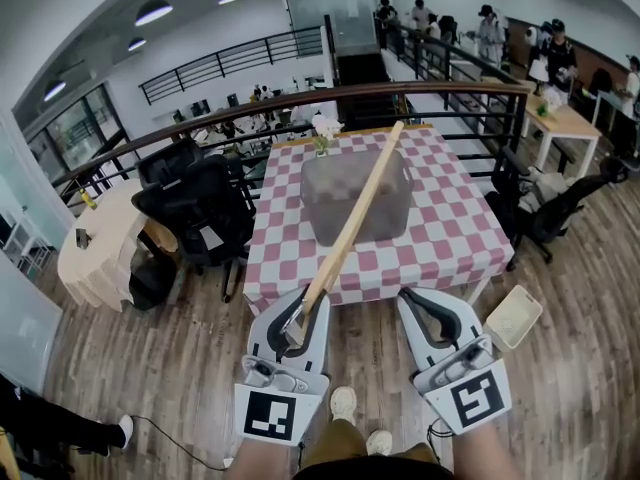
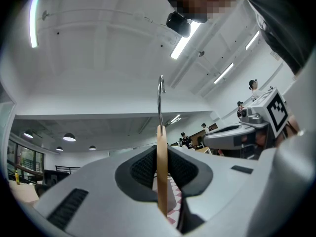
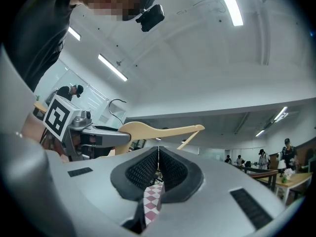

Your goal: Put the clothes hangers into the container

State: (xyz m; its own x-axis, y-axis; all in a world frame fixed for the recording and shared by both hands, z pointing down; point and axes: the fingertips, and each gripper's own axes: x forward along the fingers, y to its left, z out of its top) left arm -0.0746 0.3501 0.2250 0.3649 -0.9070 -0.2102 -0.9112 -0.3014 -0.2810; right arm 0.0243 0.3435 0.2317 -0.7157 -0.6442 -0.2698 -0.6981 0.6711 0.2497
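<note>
My left gripper clamps 1 wooden hanger near its hook. The hanger's arm points toward 1 o'clock, crossing the grey container on the checked table at 12 o'clock. My right gripper is closed and empty. I judge this the carrying step. Next, I should move closer, lower the hanger into the container, then release.

The left tool and right tool are pale grey shells with black ribbed pads, each carrying a white cube printed with a black square marker. The person wears olive-brown trousers, pale shoes and a dark top.
</note>
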